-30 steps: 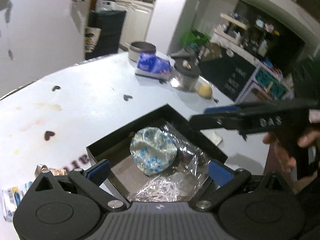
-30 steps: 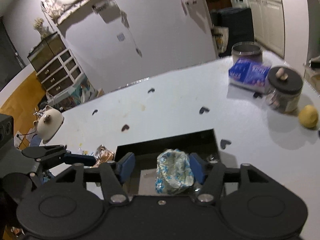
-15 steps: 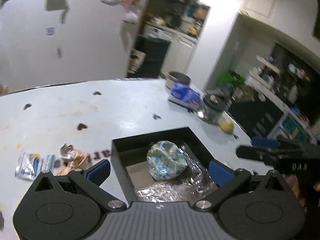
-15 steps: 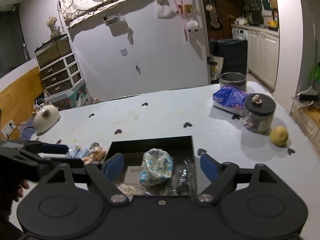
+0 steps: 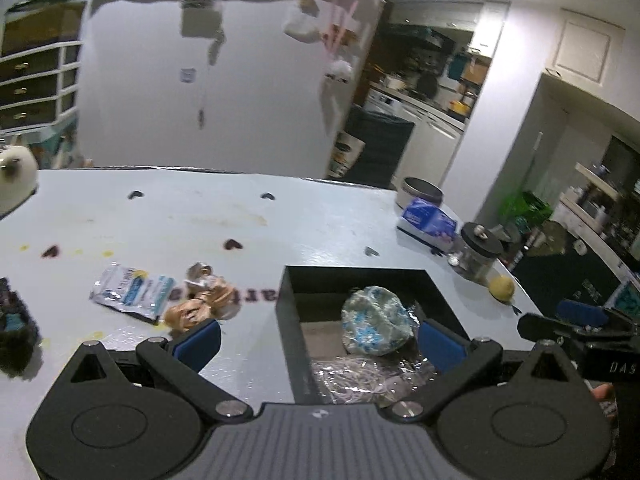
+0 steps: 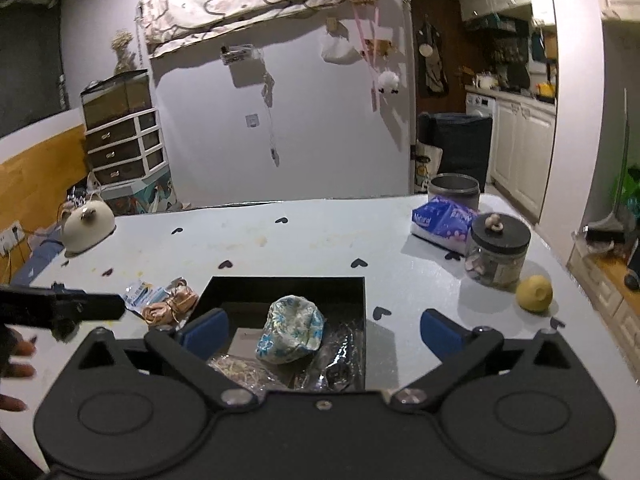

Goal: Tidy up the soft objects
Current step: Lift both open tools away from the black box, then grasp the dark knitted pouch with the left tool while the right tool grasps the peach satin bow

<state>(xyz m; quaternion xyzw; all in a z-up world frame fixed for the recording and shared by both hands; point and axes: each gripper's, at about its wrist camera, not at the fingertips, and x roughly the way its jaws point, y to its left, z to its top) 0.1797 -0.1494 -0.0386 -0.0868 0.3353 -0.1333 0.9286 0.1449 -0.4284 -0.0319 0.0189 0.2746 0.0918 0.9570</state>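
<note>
So the floral bundle (image 6: 290, 332) is sitting in the black box (image 6: 286, 284) on top of some crinkly plastic bags (image 6: 240, 372), and the right gripper (image 6: 320, 330) has just been spreading its jaws, which now stand wide with nothing pinched between them; the bundle lies loose between the blue pads and neither pad presses on it. The left gripper (image 5: 318, 338) is wide open and empty too, straddling the box's left wall. What's left out on the table (image 6: 304, 240) is the tan knotted thing (image 5: 202, 300) and the white-blue packet (image 5: 132, 292), lying right against each other just left of the box. My guess is the tan one is next, and the left claw is the closer one for it. To do it well I'd swing left clear of the box wall first, come down over the tan lump alone so the packet doesn't get dragged in, pinch it across its fat middle not the loose ends, lift clean over the rim, and only let go once it's well inside the box. Ignore the jar (image 6: 498, 252) and the lemon (image 6: 534, 294)
</note>
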